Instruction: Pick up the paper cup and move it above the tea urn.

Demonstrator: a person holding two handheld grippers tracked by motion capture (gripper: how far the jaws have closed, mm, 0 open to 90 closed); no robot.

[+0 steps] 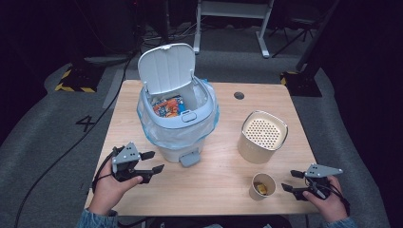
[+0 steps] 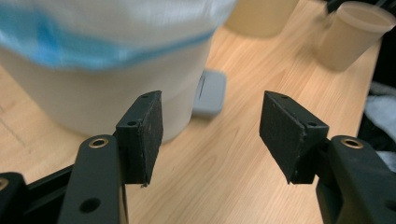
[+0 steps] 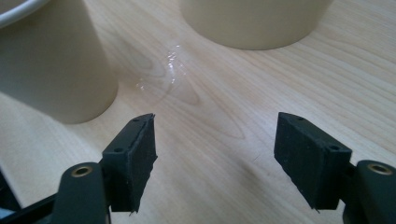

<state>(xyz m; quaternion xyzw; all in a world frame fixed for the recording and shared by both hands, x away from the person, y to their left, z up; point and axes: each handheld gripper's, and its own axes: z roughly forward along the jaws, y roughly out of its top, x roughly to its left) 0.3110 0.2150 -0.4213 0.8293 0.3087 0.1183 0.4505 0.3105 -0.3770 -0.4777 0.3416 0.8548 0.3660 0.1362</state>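
A small paper cup [image 1: 262,186] is seen standing upright on the wooden table [image 1: 223,178] near its front edge, just to the left of the right gripper [image 1: 291,181] in the high view, close to it but apart. In the right gripper view the same cup [image 3: 56,70] is seen at the upper left, ahead of the left-hand jaw and outside the gap, with bare wood between the two black pads [image 3: 135,158]. The jaws of the right gripper are held spread with nothing between them.

The cup is pale beige, tapering toward its base, and something yellowish is seen lying inside it (what it is cannot be told).

Behind the cup a larger beige container [image 1: 263,136] with a perforated top is placed, well apart from the gripper; its lower wall [image 3: 254,21] is seen at the top of the right gripper view.

The left gripper [image 1: 153,161] is held low over the table at the left, its jaws likewise spread and empty, pointed toward the white pedal bin [image 1: 178,118]. The bin is lined with a clear bag edged in blue, its lid is raised, and colourful wrappers [image 1: 167,106] are seen inside. Its grey pedal [image 2: 210,92] is seen just beyond the left gripper's pads, untouched.
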